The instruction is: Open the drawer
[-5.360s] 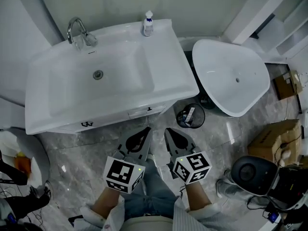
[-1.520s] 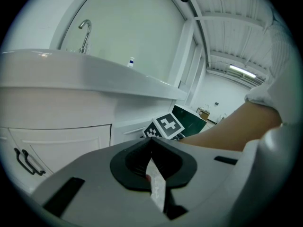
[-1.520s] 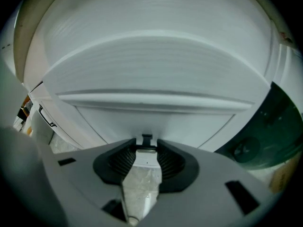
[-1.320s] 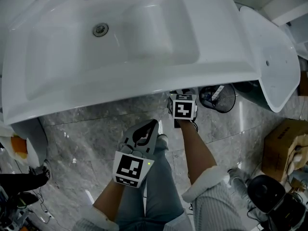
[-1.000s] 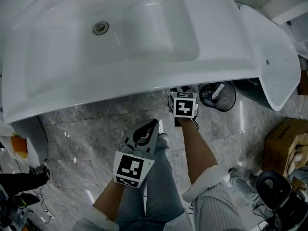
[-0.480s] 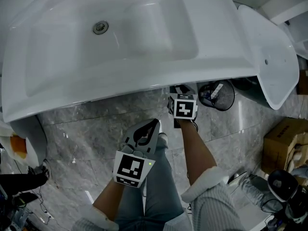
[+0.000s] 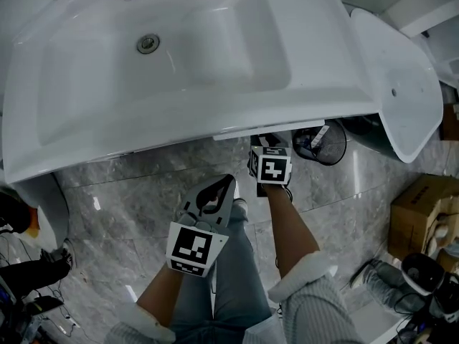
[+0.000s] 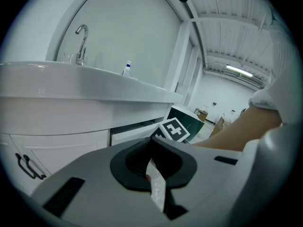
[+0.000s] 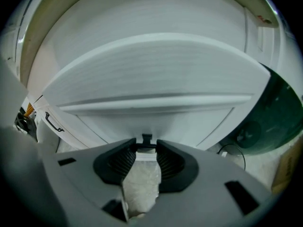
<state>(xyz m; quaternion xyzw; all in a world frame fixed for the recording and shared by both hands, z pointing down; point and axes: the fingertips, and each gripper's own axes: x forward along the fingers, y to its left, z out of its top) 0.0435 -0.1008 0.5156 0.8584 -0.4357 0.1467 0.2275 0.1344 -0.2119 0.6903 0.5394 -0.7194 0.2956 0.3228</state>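
Note:
The white drawer (image 7: 267, 130) sits under the front edge of the washbasin (image 7: 179, 63), and its front shows as a thin strip sticking out. My right gripper (image 7: 270, 143) reaches under the basin edge. In the right gripper view the drawer front (image 9: 156, 119) fills the middle, and the right gripper (image 9: 146, 148) is shut on the small black drawer handle (image 9: 146, 139). My left gripper (image 7: 226, 183) hangs above the floor in front of my knees, shut and empty. In the left gripper view, the left gripper (image 8: 151, 144) points at the cabinet, where the drawer (image 8: 135, 132) shows a dark gap.
A black waste bin (image 7: 324, 143) stands right of the cabinet, beside a white loose basin (image 7: 398, 84). A cardboard box (image 7: 423, 213) lies at the right. A cabinet door with a black handle (image 9: 53, 122) is left of the drawer. Grey marble floor (image 7: 129, 192) lies below.
The drawer front has come out a little from under the basin edge, and my right gripper has drawn back slightly with it. The left gripper has kept still.

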